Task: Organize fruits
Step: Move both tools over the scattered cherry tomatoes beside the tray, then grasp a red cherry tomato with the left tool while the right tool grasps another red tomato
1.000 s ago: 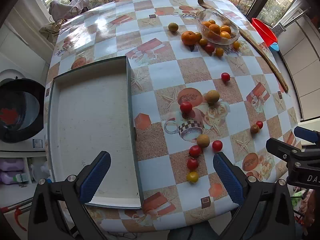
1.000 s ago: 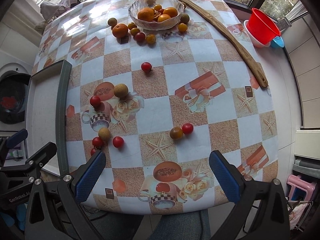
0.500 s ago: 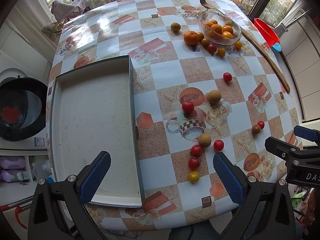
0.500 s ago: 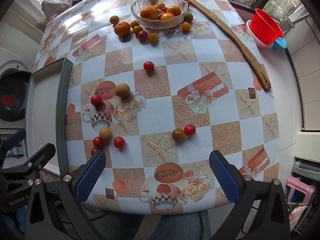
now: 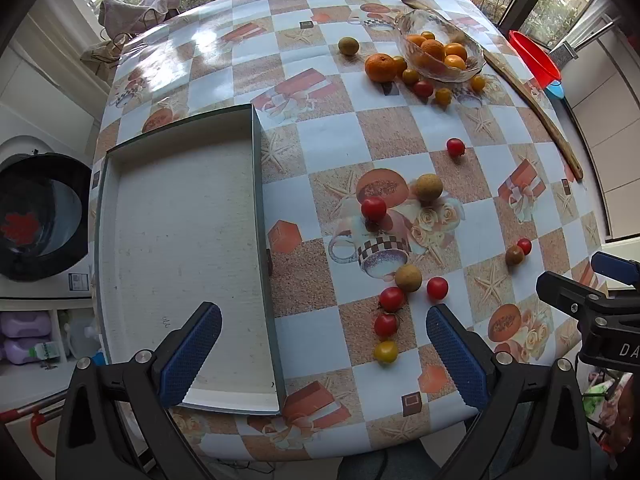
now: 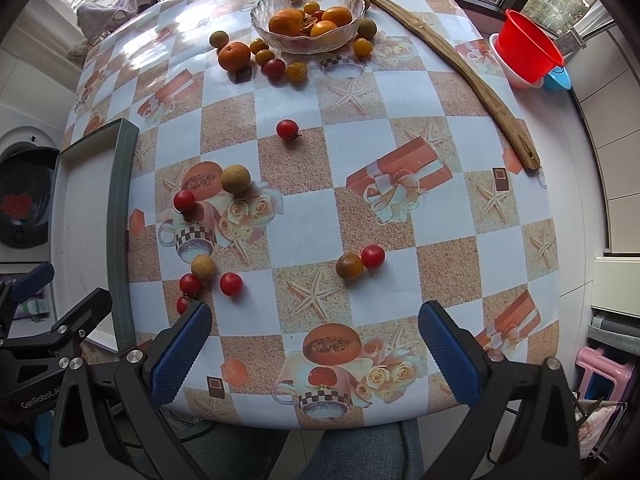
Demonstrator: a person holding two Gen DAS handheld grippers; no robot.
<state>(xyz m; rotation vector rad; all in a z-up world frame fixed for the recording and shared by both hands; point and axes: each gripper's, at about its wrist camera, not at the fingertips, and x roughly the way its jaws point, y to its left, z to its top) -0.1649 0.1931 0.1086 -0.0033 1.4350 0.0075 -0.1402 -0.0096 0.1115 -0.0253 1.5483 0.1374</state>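
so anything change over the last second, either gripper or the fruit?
Both views slid slightly down frame, so the grippers eased a little forward over the table. Nothing was gripped or released: left gripper and right gripper stay open and empty. The scattered red cherry tomatoes, clear glass fruit bowl and shallow grey-rimmed tray have not moved.

In the right wrist view, the left blue pad [image 6: 180, 354] covered most of one red tomato [image 6: 183, 304], and nothing showed of the yellow one. The tray [image 6: 122, 216] ran under the other gripper's frame, its near end hidden. The fruit low in the glass bowl [image 6: 308, 42] blurred together behind the ribbed wall. In the left wrist view, the red basin [image 5: 534, 62] was partly cut off by the dark lens edge.
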